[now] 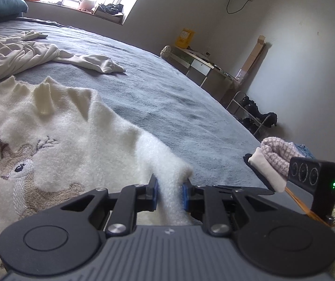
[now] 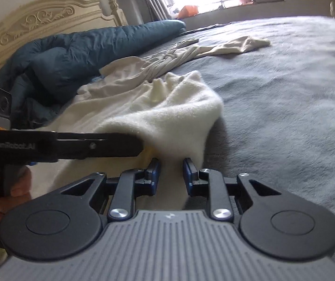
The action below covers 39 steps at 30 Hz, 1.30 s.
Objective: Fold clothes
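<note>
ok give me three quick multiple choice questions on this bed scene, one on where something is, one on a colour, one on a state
1. Where does the folded pile of clothes lie?
A. at the bed's edge
B. on the windowsill
C. on the shoe rack

2. What colour is the blanket under the clothes?
A. red
B. grey
C. yellow

3. What is the left hand-held gripper doing?
A. standing wide open over bare blanket
B. clamped on the white deer sweater
C. holding a shoe

Answers:
1 A, the pile sits at the bed's edge in the left wrist view.
2 B, the cover is grey in both views.
3 B, fluffy white fabric is pinched between its blue pads.
</note>
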### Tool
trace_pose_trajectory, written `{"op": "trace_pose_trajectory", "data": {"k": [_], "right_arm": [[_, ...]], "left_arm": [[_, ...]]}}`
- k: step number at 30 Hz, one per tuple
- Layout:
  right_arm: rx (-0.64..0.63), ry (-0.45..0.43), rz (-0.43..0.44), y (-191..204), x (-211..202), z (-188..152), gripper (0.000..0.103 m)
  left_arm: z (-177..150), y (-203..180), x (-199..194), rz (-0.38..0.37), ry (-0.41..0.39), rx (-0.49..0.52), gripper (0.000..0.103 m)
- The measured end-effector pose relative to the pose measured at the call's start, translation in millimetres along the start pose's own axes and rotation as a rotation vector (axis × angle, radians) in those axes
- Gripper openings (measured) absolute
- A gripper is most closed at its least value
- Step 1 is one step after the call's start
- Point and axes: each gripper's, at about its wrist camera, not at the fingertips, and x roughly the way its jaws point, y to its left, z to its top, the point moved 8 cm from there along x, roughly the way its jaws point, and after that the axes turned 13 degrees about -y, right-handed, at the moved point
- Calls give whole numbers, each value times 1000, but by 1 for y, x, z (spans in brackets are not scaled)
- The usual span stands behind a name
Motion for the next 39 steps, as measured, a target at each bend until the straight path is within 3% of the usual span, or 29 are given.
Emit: {"op": "trace_pose_trajectory", "data": {"k": [6, 8, 10, 12, 17, 20, 30, 31, 33, 36, 39], "right_arm": [[-15, -97, -144, -26, -25, 9, 3], [-41, -117, -278, -47, -33, 12, 0], [59, -122, -289, -72, -46, 14, 0], [183, -136, -226, -85, -59, 17, 2], [316, -80, -7, -64, -50, 7, 6], [321, -39, 64, -44, -37, 0, 24], [281, -61, 28, -38, 2, 1, 26], [257, -60, 5, -38, 4, -1, 26], [213, -79, -24, -39, 1, 1, 13], [146, -122, -60, -44, -13, 13, 11], [92, -100, -107, -55, -15, 8, 10]], "left_arm": [[-8, -15, 18, -19, 36, 27, 20], [-12, -20, 25, -18, 47, 47, 20], [-13, -22, 27, -19, 47, 54, 20], [-14, -23, 28, -20, 45, 58, 20], [-8, -19, 23, -15, 38, 47, 20], [-5, -19, 21, -17, 39, 30, 20], [-1, -18, 18, -21, 34, 36, 20], [-3, -17, 18, -23, 39, 29, 20], [-6, -15, 19, -28, 51, 15, 21], [-9, -17, 16, -52, 56, 6, 28], [-11, -18, 15, -53, 63, 15, 29]]}}
